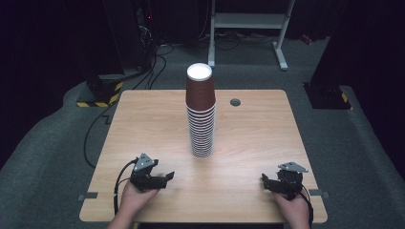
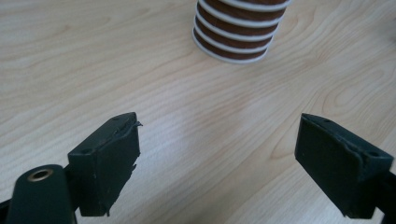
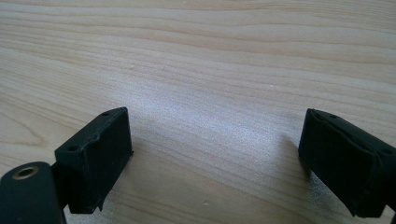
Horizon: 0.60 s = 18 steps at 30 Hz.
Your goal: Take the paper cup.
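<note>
Cup stack [image 1: 201, 112] upright mid-table [image 1: 143, 119], both tongs apart, empty.

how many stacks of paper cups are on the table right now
1: a single tall stack of brown paper cups stands upside down mid-table, ahead of both grippers. How many cups it nests I can't tell.

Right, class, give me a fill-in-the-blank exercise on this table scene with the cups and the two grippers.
1. The stack of paper cups stands ____ on the wooden table.
2. The left gripper has its jaws ____, with nothing between them.
3. The right gripper rests near the table's ____ edge.

Missing words: upside down; open; front
</note>
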Available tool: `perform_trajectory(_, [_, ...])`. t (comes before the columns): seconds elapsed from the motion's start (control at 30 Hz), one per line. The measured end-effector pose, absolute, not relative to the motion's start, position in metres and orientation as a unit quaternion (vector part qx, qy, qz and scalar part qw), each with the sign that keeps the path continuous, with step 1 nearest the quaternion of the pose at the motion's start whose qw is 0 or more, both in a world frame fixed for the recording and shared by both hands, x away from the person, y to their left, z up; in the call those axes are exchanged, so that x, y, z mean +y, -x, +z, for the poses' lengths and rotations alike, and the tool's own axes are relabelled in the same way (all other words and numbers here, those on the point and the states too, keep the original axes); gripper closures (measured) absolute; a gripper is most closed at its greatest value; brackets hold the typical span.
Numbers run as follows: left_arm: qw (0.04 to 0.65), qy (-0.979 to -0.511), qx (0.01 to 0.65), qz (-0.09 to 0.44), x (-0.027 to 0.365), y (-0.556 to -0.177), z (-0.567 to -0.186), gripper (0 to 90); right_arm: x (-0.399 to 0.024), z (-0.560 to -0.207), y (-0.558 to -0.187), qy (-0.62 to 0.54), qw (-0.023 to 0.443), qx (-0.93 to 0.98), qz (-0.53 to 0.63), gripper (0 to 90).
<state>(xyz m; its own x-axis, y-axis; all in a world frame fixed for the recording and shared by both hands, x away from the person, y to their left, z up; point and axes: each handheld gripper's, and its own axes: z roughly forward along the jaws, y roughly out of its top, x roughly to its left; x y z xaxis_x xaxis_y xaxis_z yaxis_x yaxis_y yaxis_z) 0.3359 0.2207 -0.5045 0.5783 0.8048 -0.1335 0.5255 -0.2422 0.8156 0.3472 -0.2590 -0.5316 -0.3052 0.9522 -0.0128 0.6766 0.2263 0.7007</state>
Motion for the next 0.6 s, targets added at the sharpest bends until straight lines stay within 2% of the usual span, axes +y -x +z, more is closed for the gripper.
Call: perform_trajectory(0.6, [0.481,-0.749,0.408,0.201,0.197,-0.340,-0.447,14.3,-0.260,-0.532,-0.346,-0.533,0.225,0.757,0.304,9.3])
